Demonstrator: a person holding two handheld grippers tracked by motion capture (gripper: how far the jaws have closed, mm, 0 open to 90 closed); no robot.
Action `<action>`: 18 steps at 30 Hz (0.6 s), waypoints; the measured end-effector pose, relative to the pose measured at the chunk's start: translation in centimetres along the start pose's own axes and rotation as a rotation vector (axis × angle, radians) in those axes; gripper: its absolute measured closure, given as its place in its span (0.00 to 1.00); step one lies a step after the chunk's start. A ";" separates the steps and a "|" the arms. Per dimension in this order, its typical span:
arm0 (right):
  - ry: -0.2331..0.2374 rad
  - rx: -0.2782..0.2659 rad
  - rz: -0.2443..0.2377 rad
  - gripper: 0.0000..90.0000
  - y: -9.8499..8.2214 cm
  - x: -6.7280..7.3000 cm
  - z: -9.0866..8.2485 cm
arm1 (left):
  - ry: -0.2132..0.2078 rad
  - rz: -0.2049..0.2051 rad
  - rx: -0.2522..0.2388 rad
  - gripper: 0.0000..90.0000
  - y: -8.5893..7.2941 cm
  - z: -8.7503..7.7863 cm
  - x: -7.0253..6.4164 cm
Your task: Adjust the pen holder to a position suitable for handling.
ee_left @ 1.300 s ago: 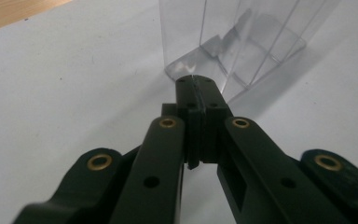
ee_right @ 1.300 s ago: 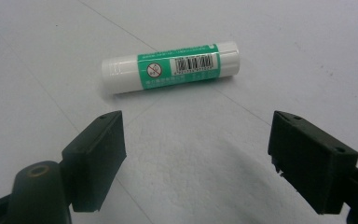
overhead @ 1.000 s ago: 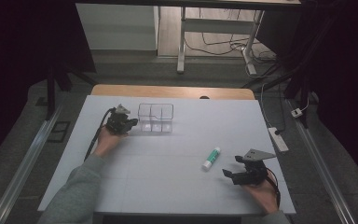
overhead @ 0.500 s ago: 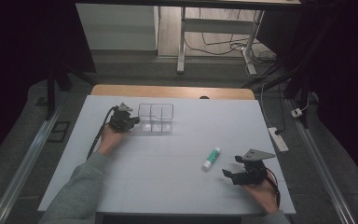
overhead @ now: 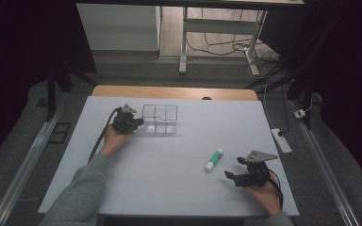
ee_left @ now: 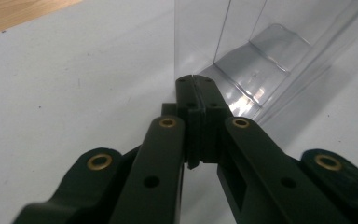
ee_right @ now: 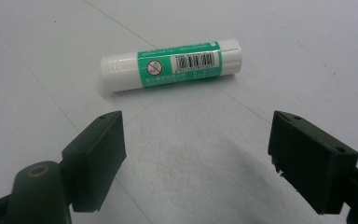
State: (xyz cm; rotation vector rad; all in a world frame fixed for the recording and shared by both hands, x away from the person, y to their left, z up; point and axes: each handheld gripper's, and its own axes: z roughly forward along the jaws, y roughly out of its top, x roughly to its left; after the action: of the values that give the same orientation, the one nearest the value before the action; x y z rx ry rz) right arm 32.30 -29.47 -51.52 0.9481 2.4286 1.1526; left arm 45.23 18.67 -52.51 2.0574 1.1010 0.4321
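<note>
The right gripper (overhead: 238,175) rests near right on the bench (overhead: 169,188), jaws wide and aimed at the glue stick (ee_right: 170,65) lying just ahead, ready to take it. The left gripper (ee_left: 196,93), jaws shut and empty, presses against the clear box (overhead: 160,118) at far left, probably to steady it.

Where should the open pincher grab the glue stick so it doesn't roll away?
Grab the glue stick around its green-labelled middle, coming straight down from above. It is a smooth round tube lying flat on the white table, crosswise ahead of the right gripper. The open jaws look wide enough to straddle the tube, one pad on each long side. A grip at an end would probably tip it.
</note>
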 end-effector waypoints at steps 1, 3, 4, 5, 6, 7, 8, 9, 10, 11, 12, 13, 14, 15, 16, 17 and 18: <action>0.000 0.000 0.002 0.20 0.0 0.0 0.0 | -0.003 0.004 0.002 0.99 0.1 0.1 -0.2; 0.000 0.002 -0.001 0.20 0.0 0.0 0.0 | -0.005 0.011 0.003 0.99 0.1 0.1 -0.3; 0.002 0.001 0.000 0.20 0.0 0.0 0.1 | -0.005 0.011 0.003 0.99 0.1 0.1 -0.3; 0.002 0.001 0.000 0.20 0.0 0.0 0.1 | -0.007 0.012 0.006 0.99 0.2 0.1 -0.4; 0.002 0.001 0.000 0.20 0.0 0.0 0.1 | -0.007 0.015 0.004 0.99 0.2 0.2 -0.5; 0.003 0.001 0.000 0.20 0.0 0.0 0.1 | -0.010 0.016 0.005 0.99 0.3 0.2 -0.6; 0.003 0.002 0.002 0.20 0.0 0.0 0.1 | -0.012 0.019 0.005 0.99 0.3 0.3 -0.7; 0.003 0.002 0.001 0.20 0.0 0.0 0.1 | -0.014 0.022 0.005 0.99 0.4 0.3 -0.8; 0.003 0.002 0.001 0.20 0.0 0.0 0.1 | -0.014 0.027 0.004 0.99 0.5 0.2 -0.9; 0.003 0.001 0.002 0.20 0.0 0.0 0.1 | -0.016 0.032 0.003 0.99 0.6 0.2 -1.0; 0.003 0.001 0.002 0.20 0.0 0.0 0.1 | -0.018 0.028 -0.002 0.99 0.7 0.2 -1.1; 0.003 0.002 0.008 0.21 0.0 0.0 0.1 | -0.018 0.029 -0.002 0.99 0.7 0.3 -1.1; 0.006 0.000 0.010 0.21 0.0 0.0 0.1 | -0.020 0.031 -0.003 0.99 0.8 0.4 -1.1; 0.005 0.000 0.011 0.21 0.0 0.0 0.1 | -0.020 0.031 -0.001 0.99 0.8 0.4 -1.2; 0.005 0.000 0.011 0.21 0.0 0.0 0.1 | -0.022 0.030 -0.001 0.99 0.9 0.5 -1.2; 0.006 0.002 0.009 0.21 0.0 0.0 0.1 | -0.023 0.028 -0.005 0.99 0.9 0.5 -1.3; 0.006 0.002 0.009 0.21 0.0 0.0 0.1 | -0.023 0.029 -0.003 0.99 1.0 0.6 -1.4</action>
State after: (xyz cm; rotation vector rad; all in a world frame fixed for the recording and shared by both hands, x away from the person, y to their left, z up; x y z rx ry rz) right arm 32.37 -29.45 -51.56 0.9588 2.4336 1.1579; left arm 45.33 16.94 -52.08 2.0730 1.0575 0.4239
